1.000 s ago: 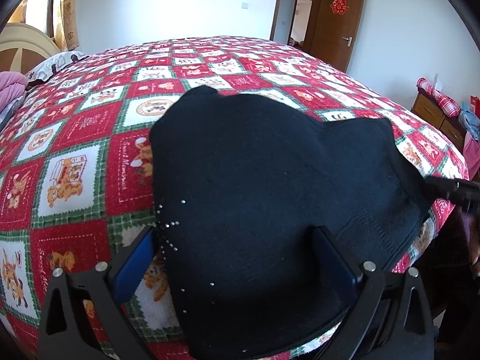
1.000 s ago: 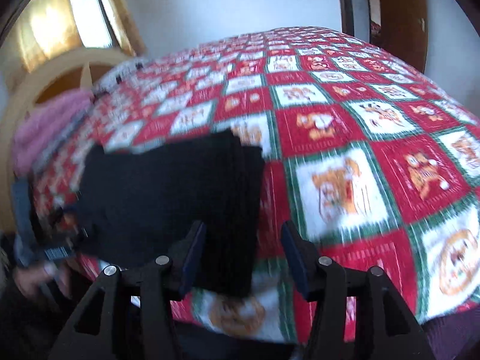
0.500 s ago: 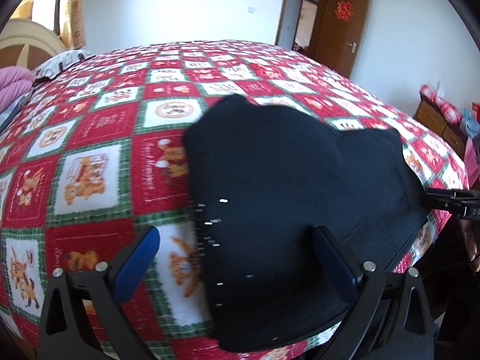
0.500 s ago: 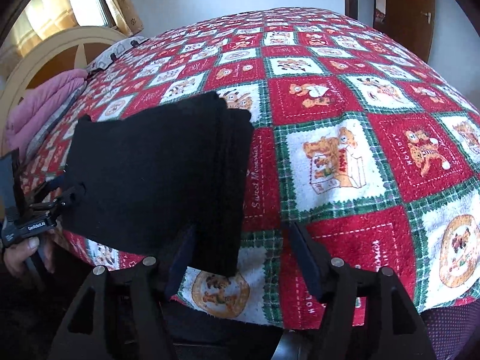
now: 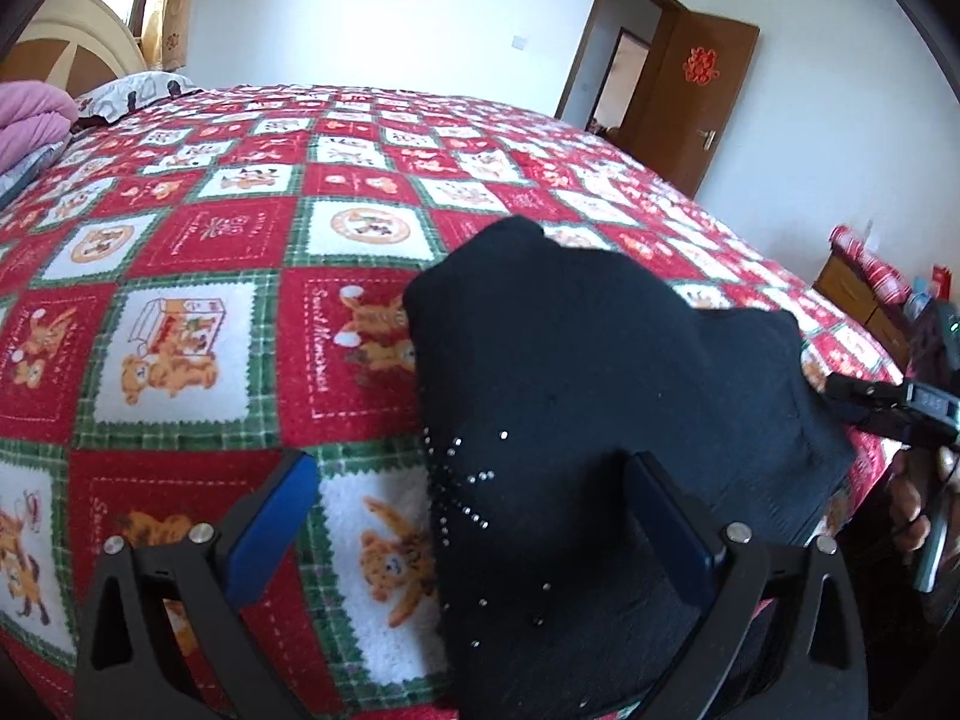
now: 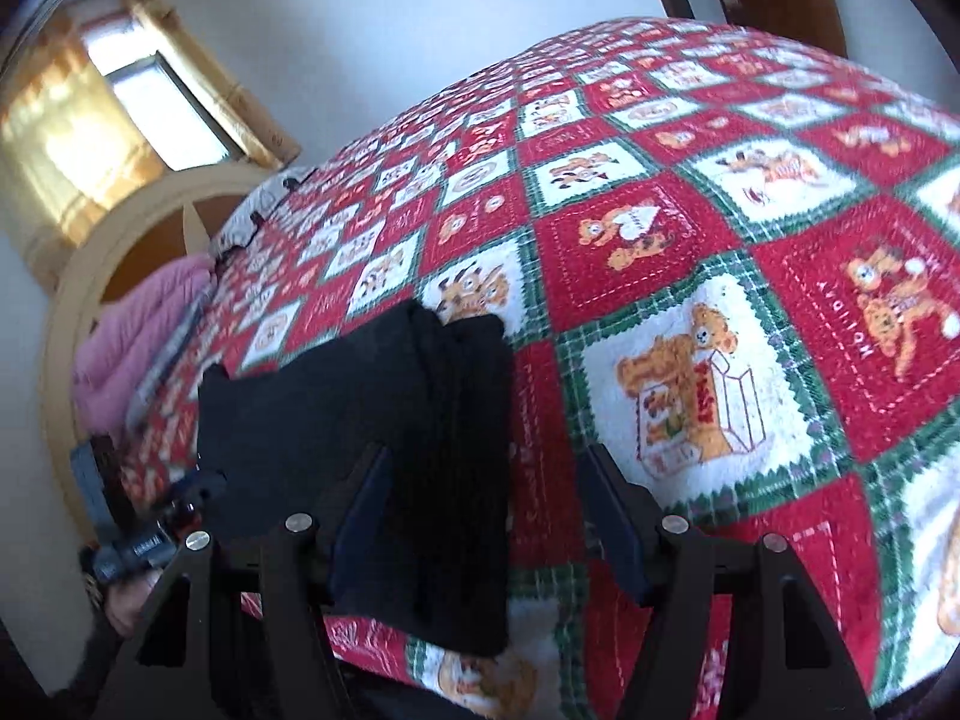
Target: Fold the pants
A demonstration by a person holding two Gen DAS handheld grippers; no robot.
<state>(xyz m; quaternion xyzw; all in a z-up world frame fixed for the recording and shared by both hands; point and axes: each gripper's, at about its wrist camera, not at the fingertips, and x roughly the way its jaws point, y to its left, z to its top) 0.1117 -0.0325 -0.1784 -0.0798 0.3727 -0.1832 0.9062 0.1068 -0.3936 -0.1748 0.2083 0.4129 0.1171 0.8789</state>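
Observation:
Black pants (image 5: 600,390) lie folded into a compact stack near the front edge of the bed, with small silver studs on their near left part. My left gripper (image 5: 468,516) hovers open above the stack's left edge; one blue pad is over the quilt and the other over the black cloth. In the right wrist view the pants (image 6: 336,420) show their stacked right edge. My right gripper (image 6: 486,516) is open over that edge, pressing nothing. Each gripper shows in the other's view: the right gripper (image 5: 870,405) by the stack's right corner, the left gripper (image 6: 150,534) by its left corner.
A red, white and green checked quilt (image 5: 210,240) covers the bed. A pink blanket (image 6: 138,348) and a pillow (image 5: 138,90) lie by the wooden headboard (image 6: 78,300). A brown door (image 5: 690,102) stands open, and a low wooden cabinet (image 5: 852,294) is at the right.
The left gripper has slid left, so the pants now sit further right between its fingers. The right gripper's jaws have widened, and it has rolled and drawn back from the stack's edge.

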